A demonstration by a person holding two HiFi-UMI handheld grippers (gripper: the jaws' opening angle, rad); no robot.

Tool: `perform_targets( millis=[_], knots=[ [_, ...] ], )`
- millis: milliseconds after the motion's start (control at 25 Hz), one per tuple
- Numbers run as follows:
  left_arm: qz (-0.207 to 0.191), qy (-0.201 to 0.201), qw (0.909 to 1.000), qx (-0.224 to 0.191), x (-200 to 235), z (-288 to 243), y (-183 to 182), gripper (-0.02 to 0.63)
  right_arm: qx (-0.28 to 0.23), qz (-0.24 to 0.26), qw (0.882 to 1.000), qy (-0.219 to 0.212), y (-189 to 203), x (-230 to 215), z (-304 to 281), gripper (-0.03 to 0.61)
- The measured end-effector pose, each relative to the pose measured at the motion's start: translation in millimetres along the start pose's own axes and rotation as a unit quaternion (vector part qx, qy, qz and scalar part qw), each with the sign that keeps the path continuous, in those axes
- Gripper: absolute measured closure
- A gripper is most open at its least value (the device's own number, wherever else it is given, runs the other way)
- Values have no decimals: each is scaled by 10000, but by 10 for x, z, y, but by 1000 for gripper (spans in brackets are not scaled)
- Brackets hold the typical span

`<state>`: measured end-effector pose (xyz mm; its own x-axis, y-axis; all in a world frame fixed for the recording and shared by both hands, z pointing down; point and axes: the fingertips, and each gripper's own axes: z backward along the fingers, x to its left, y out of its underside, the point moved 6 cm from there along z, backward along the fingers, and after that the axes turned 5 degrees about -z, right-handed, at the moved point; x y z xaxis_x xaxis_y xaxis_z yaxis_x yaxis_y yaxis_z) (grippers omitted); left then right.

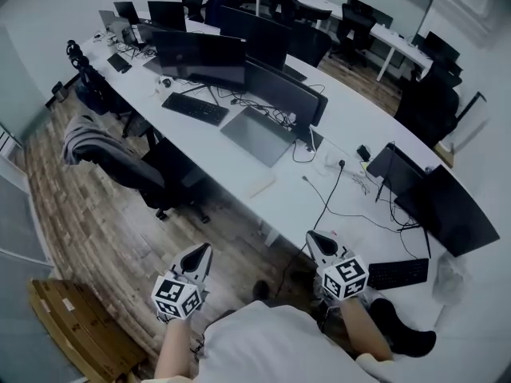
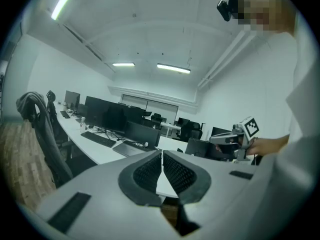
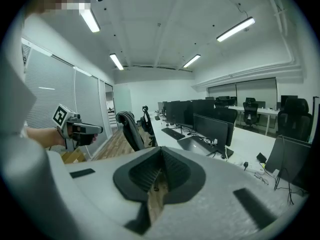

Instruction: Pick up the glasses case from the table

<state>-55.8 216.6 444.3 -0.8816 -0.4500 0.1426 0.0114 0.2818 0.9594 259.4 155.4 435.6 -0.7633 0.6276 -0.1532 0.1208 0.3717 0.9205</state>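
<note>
Perhaps pale glasses case [image 1: 259, 185] on table [image 1: 363, 118]

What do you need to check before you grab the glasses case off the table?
1. Left tool empty: ok, nothing between its jaws.
2. Right tool empty: ok, nothing between its jaws.
3. Jaws apart for grabbing: not ok, both tools are shut.
4. Target found: cannot tell; a pale flat thing near the white table's edge might be it.
5. Cable out of the way: not ok, a black cable trails to the edge beside the right tool.
</note>
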Motion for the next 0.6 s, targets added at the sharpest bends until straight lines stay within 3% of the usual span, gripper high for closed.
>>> perform_targets(
  millis=[600],
  knots=[
    [64,-86,9999,100,-18,-716,-54,601,151,-113,9995,-254,12,-569,-375,578]
  ],
)
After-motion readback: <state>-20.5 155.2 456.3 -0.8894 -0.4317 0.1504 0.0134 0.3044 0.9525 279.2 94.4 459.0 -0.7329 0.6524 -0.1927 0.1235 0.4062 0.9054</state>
